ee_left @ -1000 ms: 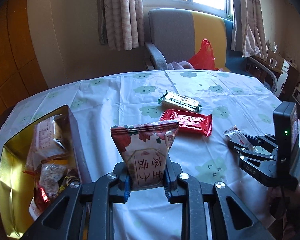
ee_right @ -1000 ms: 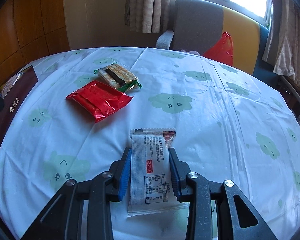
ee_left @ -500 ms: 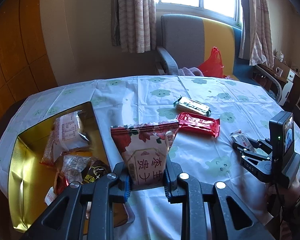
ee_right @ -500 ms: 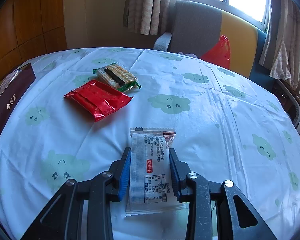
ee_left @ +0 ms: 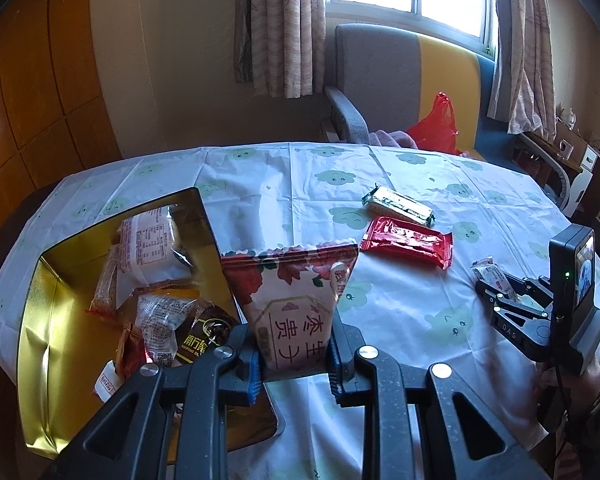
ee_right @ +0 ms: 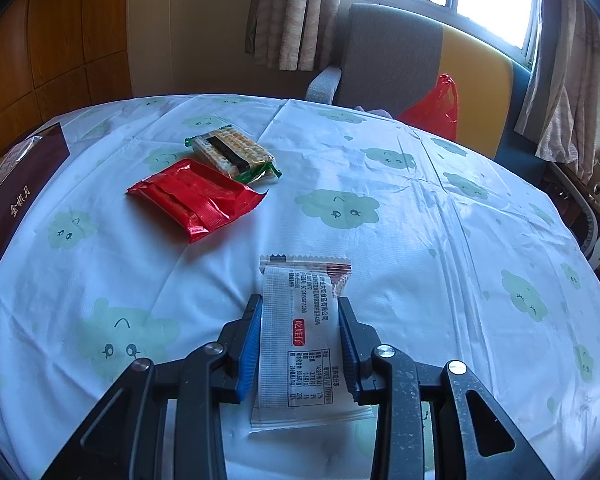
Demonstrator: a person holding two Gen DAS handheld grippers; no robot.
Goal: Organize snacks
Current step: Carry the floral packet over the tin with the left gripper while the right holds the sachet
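Snacks mid-sort: left claw point(ee_left: 294, 354) is clamped on a rose-print date packet point(ee_left: 296, 292) just beside the gold box point(ee_left: 40, 344), presumably headed in. Right claw point(ee_right: 300, 340) pinches a white wrapper point(ee_right: 300, 336) low over the surface point(ee_right: 440, 216), likely next.

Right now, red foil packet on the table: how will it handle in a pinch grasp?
The red foil packet looks glossy, so probably slippery between pads. Crinkled film suggests it flexes rather than staying stiff. It lies flat, so it is unlikely to roll.

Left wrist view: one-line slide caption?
Left hand-held gripper clamps a floral snack packet beside the gold box of snacks.
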